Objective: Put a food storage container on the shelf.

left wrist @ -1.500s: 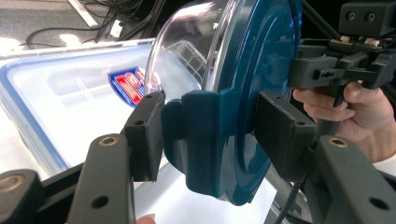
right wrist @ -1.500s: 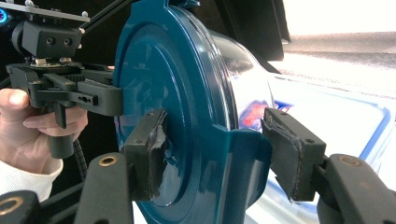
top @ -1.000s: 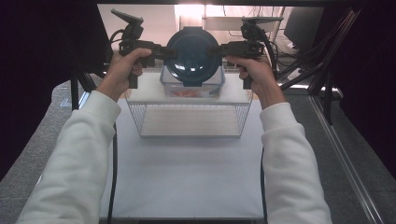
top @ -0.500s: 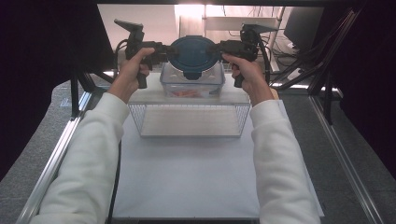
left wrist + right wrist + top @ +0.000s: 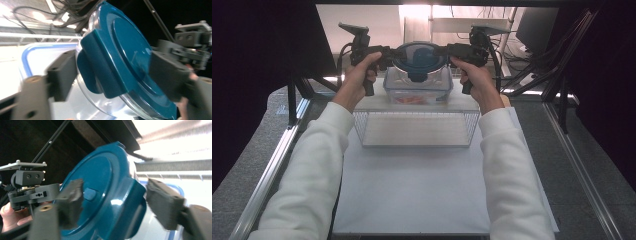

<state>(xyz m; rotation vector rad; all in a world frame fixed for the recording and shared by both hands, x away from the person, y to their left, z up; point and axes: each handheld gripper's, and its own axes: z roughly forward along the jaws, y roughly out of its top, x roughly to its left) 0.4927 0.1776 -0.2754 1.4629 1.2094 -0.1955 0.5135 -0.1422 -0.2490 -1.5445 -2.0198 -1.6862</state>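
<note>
At the far edge of the desk (image 5: 412, 200), a round bowl (image 5: 419, 62) with a teal lid (image 5: 130, 57) sits on a clear box (image 5: 418, 92), behind a wire basket (image 5: 414, 129). Left gripper (image 5: 384, 51) and right gripper (image 5: 451, 49) flank it. Both pairs of jaws have just been opening; each stands wide around a lid clasp, pads clear of it.

No legible text, label, brand, number or sign on any surface in these views.
</note>
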